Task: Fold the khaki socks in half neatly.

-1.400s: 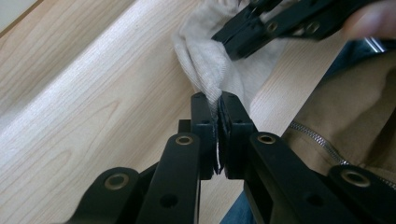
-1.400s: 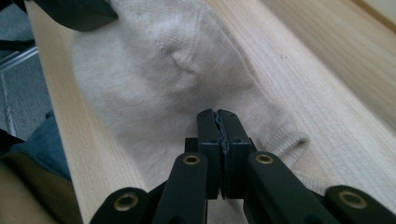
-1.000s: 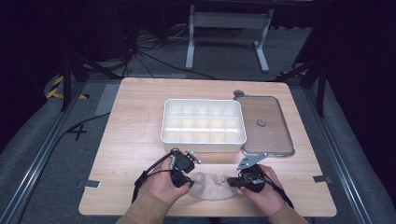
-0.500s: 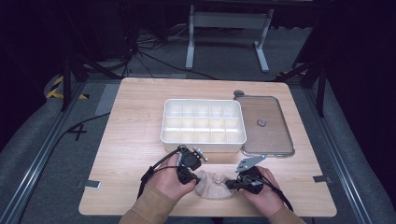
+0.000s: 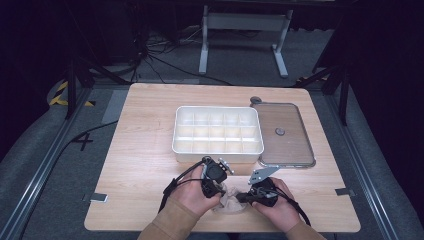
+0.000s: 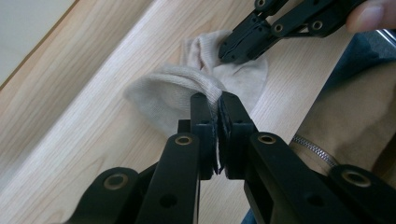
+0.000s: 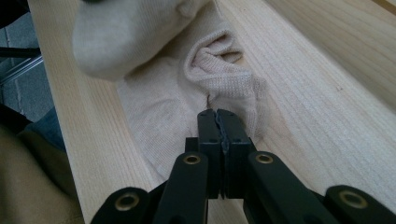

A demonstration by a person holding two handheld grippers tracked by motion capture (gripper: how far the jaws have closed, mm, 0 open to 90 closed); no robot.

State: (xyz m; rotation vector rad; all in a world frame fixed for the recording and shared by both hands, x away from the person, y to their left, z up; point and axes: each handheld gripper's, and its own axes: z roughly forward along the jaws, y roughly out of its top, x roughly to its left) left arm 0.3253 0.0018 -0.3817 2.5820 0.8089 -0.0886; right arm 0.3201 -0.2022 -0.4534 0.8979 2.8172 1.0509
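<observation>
A beige sock point(image 5: 231, 204) lies bunched on the wooden table point(image 5: 140, 165) near its front edge, between the person's two hands. My left gripper point(image 5: 220, 192) is shut on a fold of the sock point(image 6: 163, 93), and the cloth is pinched between the tips of the left gripper point(image 6: 214, 100). From the other side my right gripper point(image 5: 241, 198) is shut on another ridge of the sock point(image 7: 159, 107). The tips of the right gripper point(image 7: 217, 114) are pressed together on the knit. The right gripper point(image 6: 233, 49) also reaches in at the top of the left gripper view.
A white compartment tray point(image 5: 175, 135) stands at the table's middle, just beyond the hands. Its clear lid point(image 5: 295, 145) lies flat to the right of it. A small round object point(image 5: 256, 100) sits behind the lid. The table's front edge is close under the hands.
My left gripper has moved right, toward the right gripper, and drawn its part of the sock along. The sock is more bunched between the two. The right gripper has stayed in place.
</observation>
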